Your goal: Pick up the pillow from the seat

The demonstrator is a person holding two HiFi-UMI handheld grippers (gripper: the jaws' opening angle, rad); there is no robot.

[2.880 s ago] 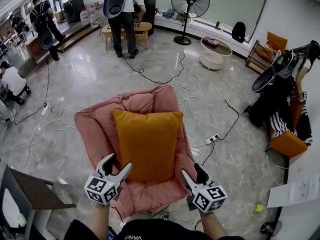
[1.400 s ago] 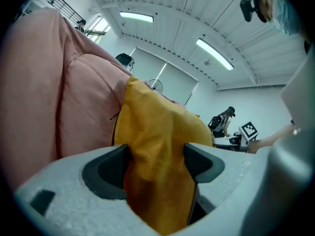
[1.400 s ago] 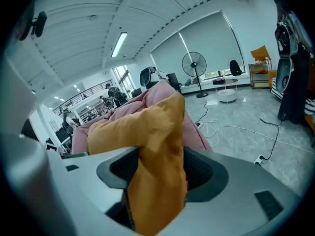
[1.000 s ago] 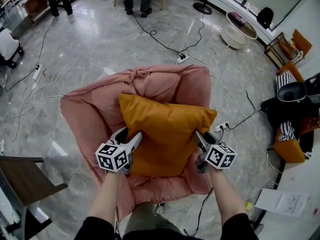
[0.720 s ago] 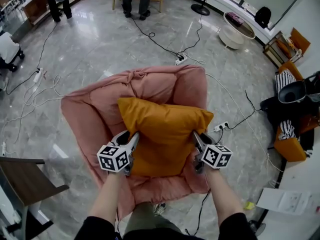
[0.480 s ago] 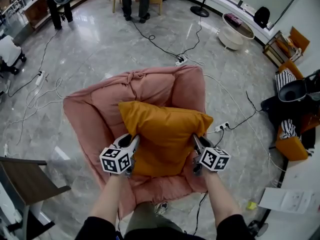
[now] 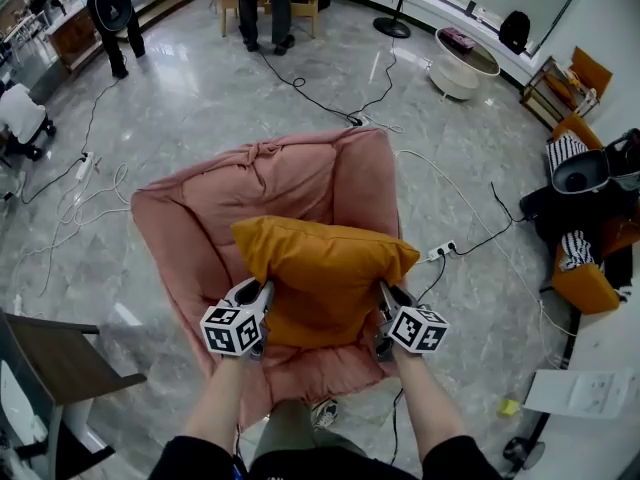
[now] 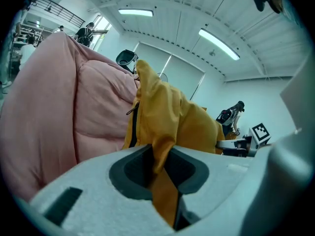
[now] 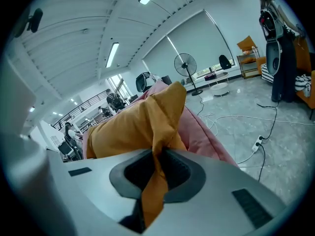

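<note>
An orange pillow lies on the pink padded seat below me. My left gripper pinches the pillow's left edge, its jaws still closing, with orange fabric squeezed between them. At the pillow's right edge my right gripper does the same, jaws still closing on a fold of the fabric. The pillow bulges up between both grippers and its top edge curls toward me.
Cables and a power strip trail over the marble floor around the seat. A wooden table stands at the left, a standing fan and round white table behind. People stand at the back.
Both grippers went from open beside the pillow's sides to closed on its edges. The pillow has bunched up and drawn a little toward me.
</note>
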